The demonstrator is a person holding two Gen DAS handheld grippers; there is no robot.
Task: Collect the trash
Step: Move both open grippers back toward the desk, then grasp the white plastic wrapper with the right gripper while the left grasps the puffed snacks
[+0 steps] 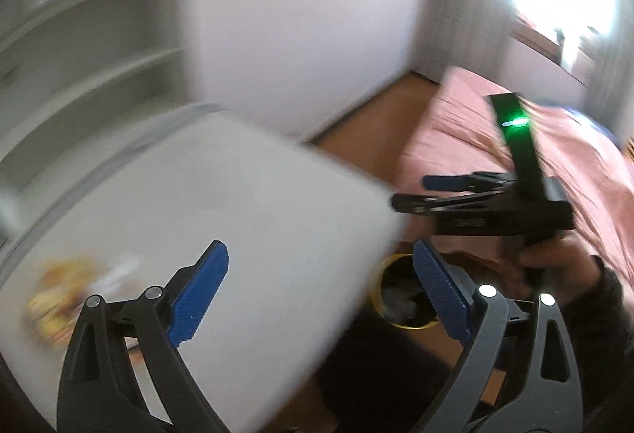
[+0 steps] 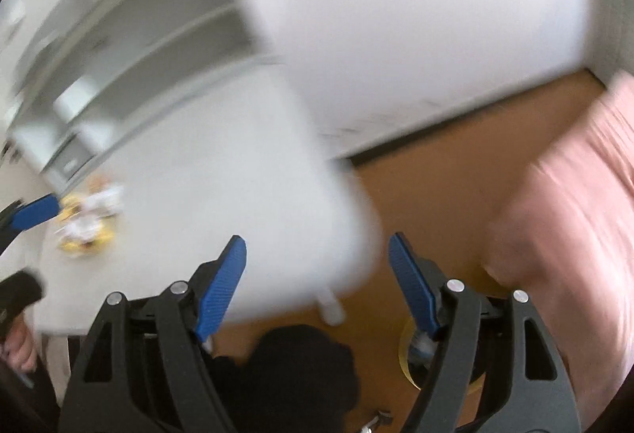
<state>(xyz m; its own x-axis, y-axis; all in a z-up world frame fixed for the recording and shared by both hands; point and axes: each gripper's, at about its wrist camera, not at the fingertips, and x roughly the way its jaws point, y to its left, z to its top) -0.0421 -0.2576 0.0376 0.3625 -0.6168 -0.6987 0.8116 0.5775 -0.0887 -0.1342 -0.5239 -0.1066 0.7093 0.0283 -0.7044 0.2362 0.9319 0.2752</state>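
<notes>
Left gripper (image 1: 321, 290): jaws wide, empty, above table (image 1: 257, 195) | Right gripper (image 2: 317, 286): jaws wide, empty, over table edge and floor (image 2: 436, 187) | Trash (image 2: 87, 223): blurred yellow-white heap on table, far-left side | Bin (image 1: 386, 294): yellow-rimmed, on floor beside bed (image 1: 475, 132)

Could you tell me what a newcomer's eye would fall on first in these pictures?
Probably the white table filling the middle, with a blurred yellow and white heap of trash near its far left edge. Next, the pink bed on the right, and the yellow-rimmed bin on the wooden floor beside the table's corner.
</notes>
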